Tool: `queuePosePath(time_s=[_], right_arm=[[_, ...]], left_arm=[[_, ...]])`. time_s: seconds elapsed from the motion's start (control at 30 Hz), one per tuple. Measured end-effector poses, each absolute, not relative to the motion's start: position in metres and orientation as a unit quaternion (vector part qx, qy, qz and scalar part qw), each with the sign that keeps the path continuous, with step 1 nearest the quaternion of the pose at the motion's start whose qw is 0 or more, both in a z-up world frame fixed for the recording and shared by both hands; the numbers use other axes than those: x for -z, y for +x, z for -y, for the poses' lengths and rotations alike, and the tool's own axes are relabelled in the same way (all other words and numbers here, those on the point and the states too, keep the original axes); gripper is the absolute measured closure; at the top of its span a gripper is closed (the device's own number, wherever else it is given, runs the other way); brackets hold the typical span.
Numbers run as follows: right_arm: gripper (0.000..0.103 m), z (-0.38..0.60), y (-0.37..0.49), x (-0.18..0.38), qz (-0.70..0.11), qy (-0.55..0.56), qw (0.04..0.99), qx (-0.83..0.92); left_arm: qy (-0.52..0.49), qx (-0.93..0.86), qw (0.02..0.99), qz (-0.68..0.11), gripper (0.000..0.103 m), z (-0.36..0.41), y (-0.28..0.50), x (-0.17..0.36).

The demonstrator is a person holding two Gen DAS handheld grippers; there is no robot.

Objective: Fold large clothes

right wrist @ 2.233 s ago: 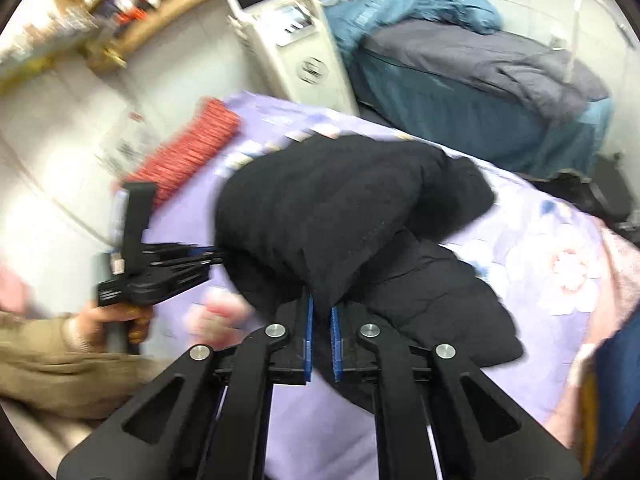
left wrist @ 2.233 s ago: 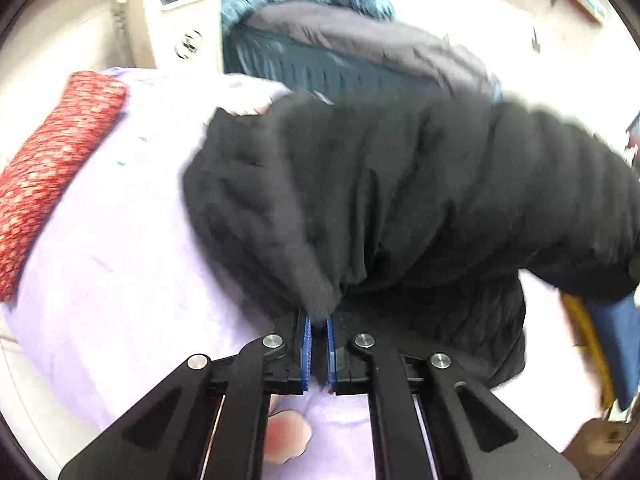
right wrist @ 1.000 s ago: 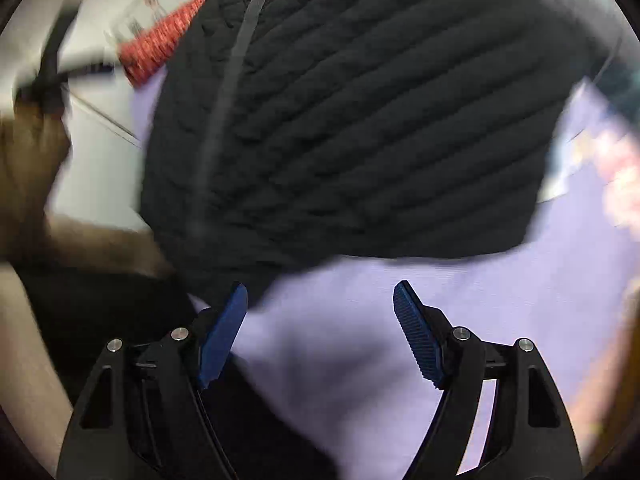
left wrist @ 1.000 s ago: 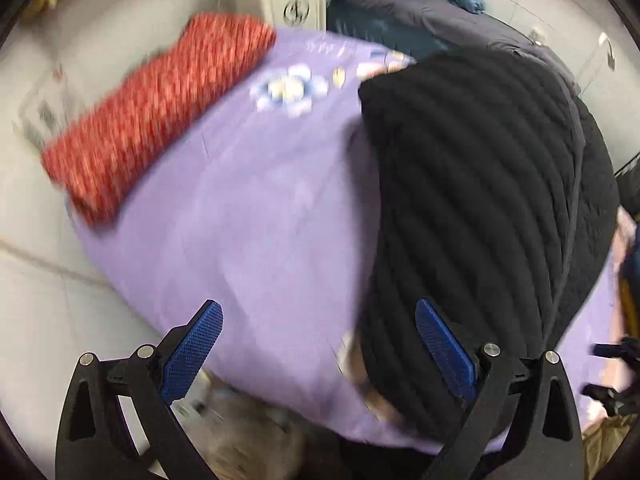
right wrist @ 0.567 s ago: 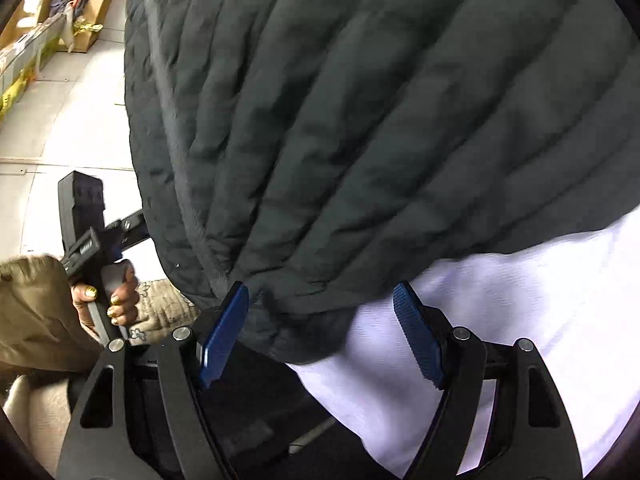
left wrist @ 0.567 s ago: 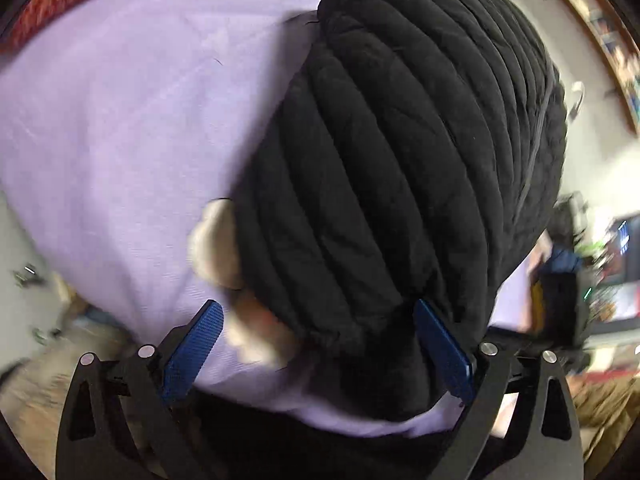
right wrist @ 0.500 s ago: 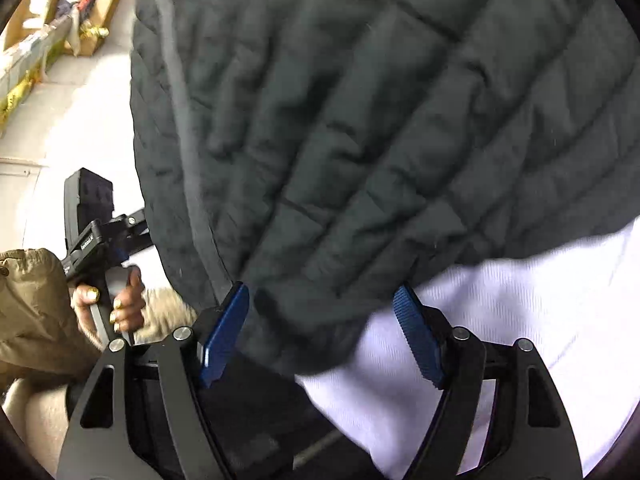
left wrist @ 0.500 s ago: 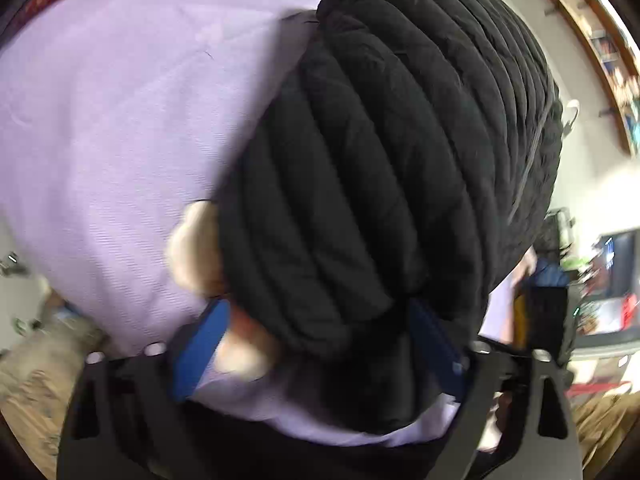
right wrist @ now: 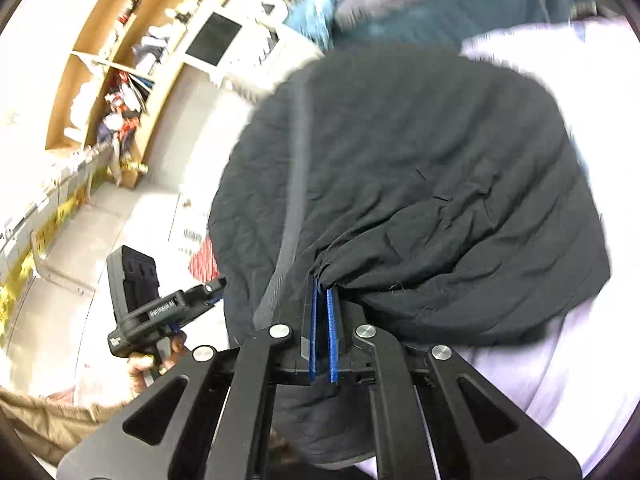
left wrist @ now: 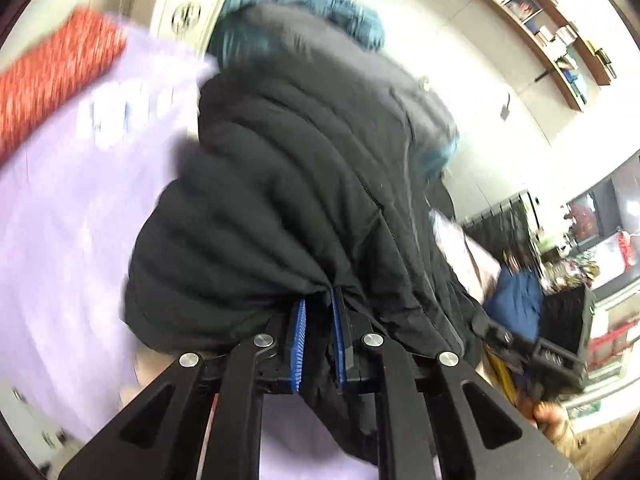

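Surface: a bed under a pale lilac sheet (left wrist: pixel 60 220), blurred by motion. Nearest you, your left gripper (left wrist: pixel 319 312) is clenched on a bunched edge of the black quilted puffer jacket (left wrist: pixel 288 184), blue pads pinching the fabric. Your right gripper (right wrist: pixel 321 300) is likewise clamped on a gathered fold of the same jacket beside its grey zip strip. The jacket bulges over the sheet. Beyond: a red knitted cushion (left wrist: pixel 52 76) at left; farther, wooden wall shelves (right wrist: pixel 116 60)
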State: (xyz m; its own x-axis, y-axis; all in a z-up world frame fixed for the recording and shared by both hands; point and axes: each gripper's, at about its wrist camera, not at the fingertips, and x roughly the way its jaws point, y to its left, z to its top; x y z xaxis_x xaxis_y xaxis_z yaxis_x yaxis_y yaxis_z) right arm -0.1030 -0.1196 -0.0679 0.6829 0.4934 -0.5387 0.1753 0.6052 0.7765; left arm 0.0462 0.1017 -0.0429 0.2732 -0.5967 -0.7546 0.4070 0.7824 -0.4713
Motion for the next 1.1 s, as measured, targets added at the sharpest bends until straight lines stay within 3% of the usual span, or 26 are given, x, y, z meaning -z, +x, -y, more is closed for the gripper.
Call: queuePosePath(time_s=[0.17, 0.2, 0.27, 0.33, 0.4, 0.43, 0.6, 0.77, 0.87, 0.97, 1.0, 1.03, 1.07, 1.1], right_arm=[[0.098, 0.160, -0.078, 0.059, -0.386, 0.421, 0.819, -0.050], [0.098, 0.165, -0.074, 0.061, -0.392, 0.417, 0.819, -0.039], [0.098, 0.186, -0.073, 0.063, -0.392, 0.421, 0.818, -0.029], [0.098, 0.191, -0.074, 0.061, -0.387, 0.433, 0.813, -0.031], [0.098, 0.196, -0.068, 0.063, -0.384, 0.429, 0.817, -0.026], [0.098, 0.198, -0.074, 0.065, -0.383, 0.429, 0.818, -0.024], [0.098, 0.208, -0.083, 0.073, -0.390, 0.440, 0.809, -0.024], [0.097, 0.206, -0.085, 0.075, -0.392, 0.455, 0.799, -0.024], [0.096, 0.209, -0.083, 0.074, -0.397, 0.459, 0.795, -0.030], [0.093, 0.209, -0.090, 0.073, -0.406, 0.452, 0.794, -0.028], [0.091, 0.211, -0.096, 0.073, -0.402, 0.458, 0.792, -0.024], [0.082, 0.214, -0.102, 0.072, -0.396, 0.465, 0.792, -0.017], [0.073, 0.218, -0.111, 0.071, -0.386, 0.469, 0.795, 0.000], [0.048, 0.223, -0.121, 0.068, -0.375, 0.470, 0.799, 0.022]], left_arm=[[0.098, 0.300, 0.822, -0.474, 0.085, -0.036, 0.055, 0.028], [0.114, 0.307, 0.818, -0.473, 0.080, -0.029, 0.054, 0.027], [0.132, 0.330, 0.809, -0.468, 0.060, -0.028, 0.044, 0.026], [0.160, 0.342, 0.812, -0.445, 0.031, -0.038, 0.035, 0.020], [0.240, 0.317, 0.836, -0.378, 0.014, -0.044, 0.006, 0.022], [0.269, 0.307, 0.842, -0.353, 0.012, -0.047, -0.001, 0.025], [0.391, 0.251, 0.844, -0.268, 0.012, -0.056, -0.022, 0.051], [0.471, 0.234, 0.816, -0.240, 0.010, -0.035, 0.000, 0.096], [0.470, 0.230, 0.814, -0.254, 0.012, -0.024, 0.017, 0.103], [0.454, 0.246, 0.815, -0.264, 0.027, -0.009, 0.033, 0.091], [0.451, 0.251, 0.814, -0.266, 0.036, -0.005, 0.037, 0.089], [0.449, 0.253, 0.814, -0.269, 0.049, -0.001, 0.040, 0.087], [0.439, 0.252, 0.816, -0.277, 0.054, 0.004, 0.048, 0.081], [0.428, 0.253, 0.819, -0.285, 0.063, 0.006, 0.053, 0.078]])
